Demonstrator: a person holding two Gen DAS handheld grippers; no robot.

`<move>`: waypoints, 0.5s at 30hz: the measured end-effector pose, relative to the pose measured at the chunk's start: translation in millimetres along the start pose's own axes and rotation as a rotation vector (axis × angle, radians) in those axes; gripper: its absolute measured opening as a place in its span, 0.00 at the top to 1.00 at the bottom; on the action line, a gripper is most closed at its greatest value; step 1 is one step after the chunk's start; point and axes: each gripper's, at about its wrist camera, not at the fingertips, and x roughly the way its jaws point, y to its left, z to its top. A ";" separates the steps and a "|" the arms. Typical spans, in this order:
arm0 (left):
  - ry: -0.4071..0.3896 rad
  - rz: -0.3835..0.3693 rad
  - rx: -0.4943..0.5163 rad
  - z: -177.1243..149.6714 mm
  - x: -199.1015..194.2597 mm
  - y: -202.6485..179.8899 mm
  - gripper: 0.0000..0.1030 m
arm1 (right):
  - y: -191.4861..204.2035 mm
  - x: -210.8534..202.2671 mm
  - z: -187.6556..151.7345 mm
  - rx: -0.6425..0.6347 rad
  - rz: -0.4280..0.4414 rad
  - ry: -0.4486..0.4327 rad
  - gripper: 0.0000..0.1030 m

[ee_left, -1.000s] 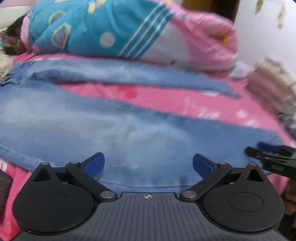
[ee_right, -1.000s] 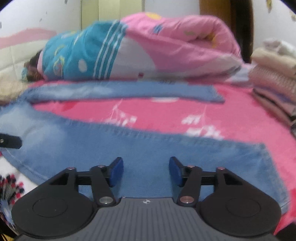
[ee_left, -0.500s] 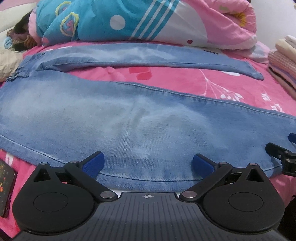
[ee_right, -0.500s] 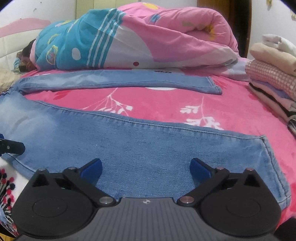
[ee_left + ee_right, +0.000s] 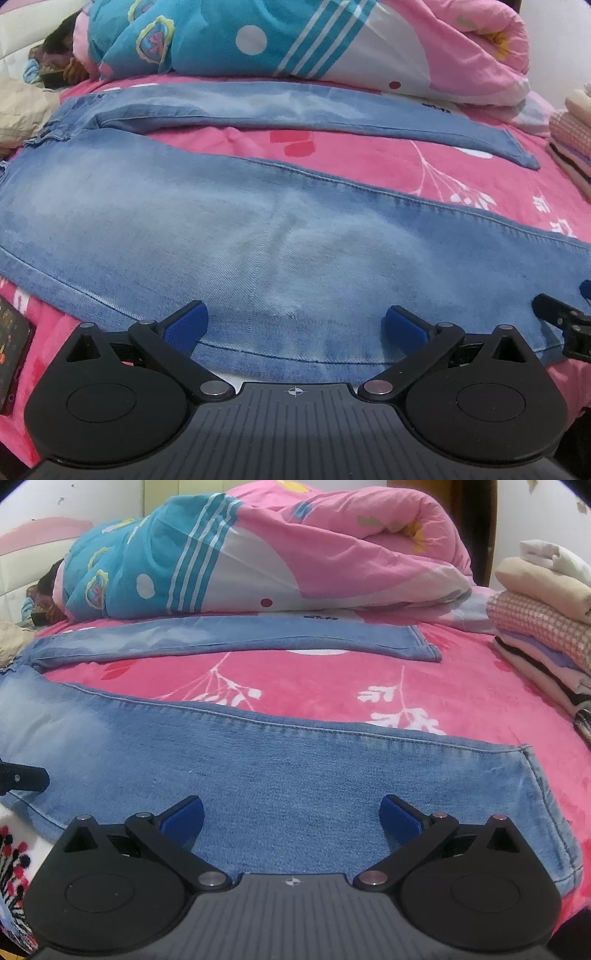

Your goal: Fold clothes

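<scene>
Pink bedding with white flower prints covers the bed [image 5: 325,686], and a pair of blue jeans [image 5: 258,236] lies flat on it with its two legs spread apart. A big rolled quilt [image 5: 295,554] in pink and teal sits just behind the far leg of the jeans. A stack of folded clothes [image 5: 543,627] rests on the bed past the cuff ends of the jeans. A dark phone [image 5: 11,343] lies on the bed beside the near edge of the jeans, toward the waist end.

Both grippers hover over the near leg of the jeans. The left gripper [image 5: 294,325] is above the pale, faded part, and its fingers [image 5: 186,325] are spread wide with nothing pinched. The right gripper [image 5: 291,816] is closer to the cuff, and its fingers [image 5: 400,818] are spread wide too, holding nothing.
</scene>
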 end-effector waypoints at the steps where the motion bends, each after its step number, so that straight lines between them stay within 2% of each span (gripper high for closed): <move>1: 0.004 0.000 0.005 0.4 -0.3 -0.5 0.00 | 0.3 0.2 0.1 0.001 -0.003 0.000 0.00; 15: 0.019 0.019 0.007 2.0 1.3 -4.4 0.00 | 1.4 2.5 3.8 0.008 -0.012 0.021 0.00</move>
